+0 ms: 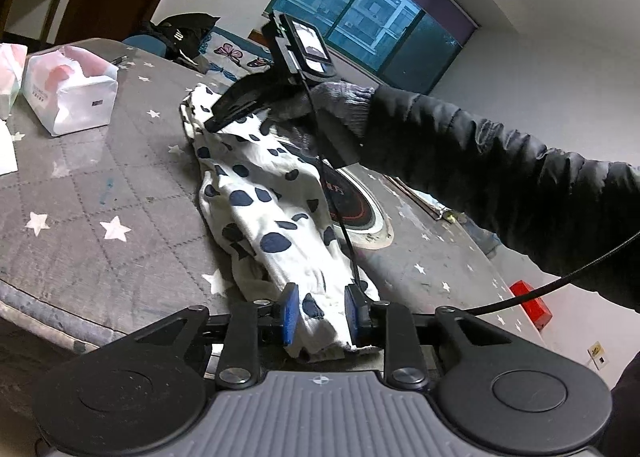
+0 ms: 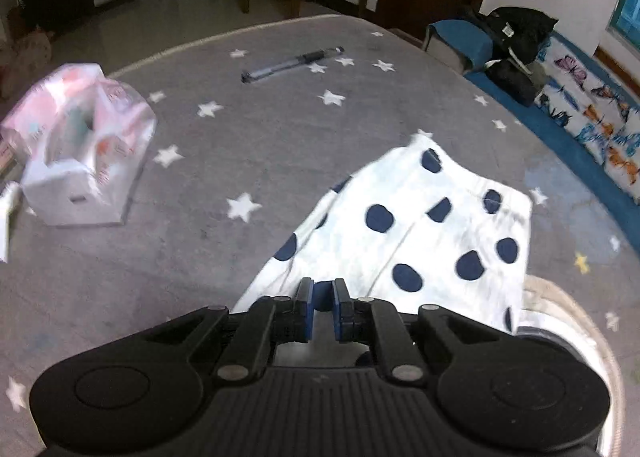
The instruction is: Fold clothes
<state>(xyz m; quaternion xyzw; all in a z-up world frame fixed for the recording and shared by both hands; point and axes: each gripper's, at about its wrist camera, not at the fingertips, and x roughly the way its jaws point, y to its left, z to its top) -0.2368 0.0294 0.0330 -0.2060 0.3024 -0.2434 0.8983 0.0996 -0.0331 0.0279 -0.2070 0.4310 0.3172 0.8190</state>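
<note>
Across the grey star-print tabletop (image 1: 100,193): a white garment with dark blue spots (image 1: 264,209) lies rumpled in a long strip, running from the near edge toward the table's middle.
Garment, near end: bunched cloth sits between the blue pads (image 1: 291,307) of the left gripper (image 1: 322,307); a hem hangs just below them.
Left gripper: jaws narrowly apart, cloth filling the gap; whether the pads press on it, cannot tell.
Garment, far end: the right gripper (image 1: 218,119) comes down onto it from above, tips at the cloth.
Right gripper, own view (image 2: 320,295): jaws nearly together, a slim gap between the blue pads; spotted fabric lies right beneath and ahead, picture motion-blurred. A pinch of cloth cannot be made out.
Right hand (image 1: 340,105): grey knit glove, black padded sleeve (image 1: 500,177) behind it.
Table inset: dark round plate with a red ring (image 1: 360,213), partly under the garment.
Left of garment: pink-and-white tissue pack (image 1: 68,89), well apart.
Farther back: a pen (image 2: 292,63) on the cloth.
Table edge, right: a red box (image 1: 530,303).
</note>
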